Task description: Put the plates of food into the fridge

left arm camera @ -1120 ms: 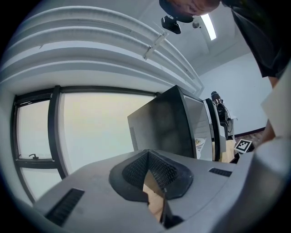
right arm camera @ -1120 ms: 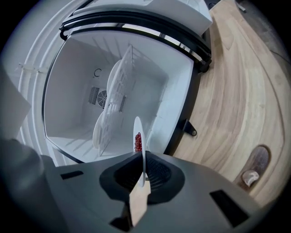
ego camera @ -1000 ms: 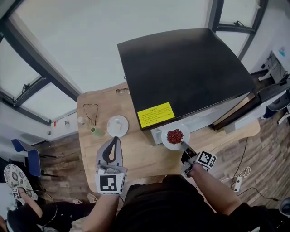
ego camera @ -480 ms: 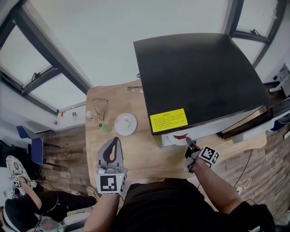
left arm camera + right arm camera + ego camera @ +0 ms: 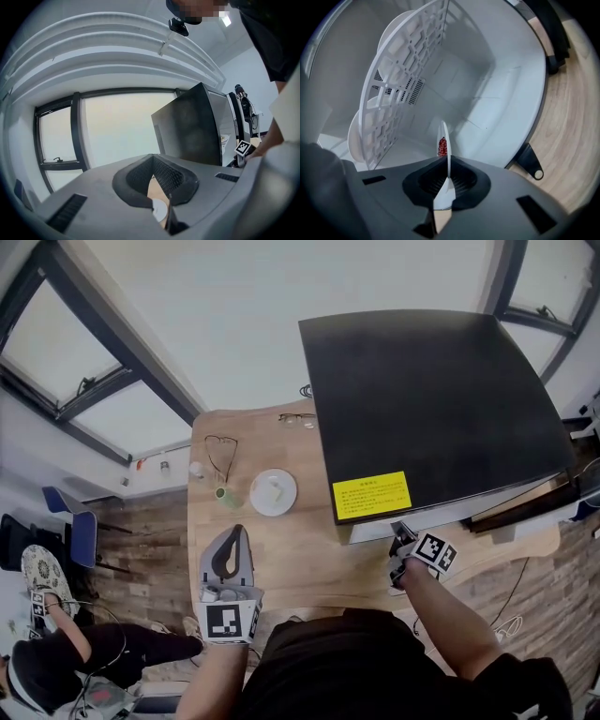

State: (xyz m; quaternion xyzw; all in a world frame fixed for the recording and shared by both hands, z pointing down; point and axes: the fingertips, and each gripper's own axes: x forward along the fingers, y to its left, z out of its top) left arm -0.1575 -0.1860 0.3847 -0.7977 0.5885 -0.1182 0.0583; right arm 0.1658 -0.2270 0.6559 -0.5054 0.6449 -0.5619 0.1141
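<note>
The right gripper point(image 5: 401, 531) has its tips under the overhanging front edge of the fridge point(image 5: 431, 399), so in the head view the plate it carries is hidden; only the right gripper view shows it. There the jaws are pressed onto the rim of a thin white plate point(image 5: 444, 130), seen edge-on as a sliver. A small heap of glossy red food point(image 5: 442, 146) sits on one face, but what it is cannot be made out. The plate is inside the fridge's smooth white cavity. Beyond it stands a white plastic lattice shelf point(image 5: 410, 75), which partly screens the curved rims of two more white plates point(image 5: 358, 136), one on either side.

The left gripper point(image 5: 240, 531) hangs over the pale wooden table point(image 5: 300, 554), its ribbed dark pads meeting at the tips with nothing between them. Past it lies a round white plate point(image 5: 273, 491), its contents too pale to tell. Beside that are a small green container point(image 5: 226, 495) and wire-framed glasses point(image 5: 220, 457). The fridge's matt black top bears a yellow label point(image 5: 372, 495), its print unreadable.
</note>
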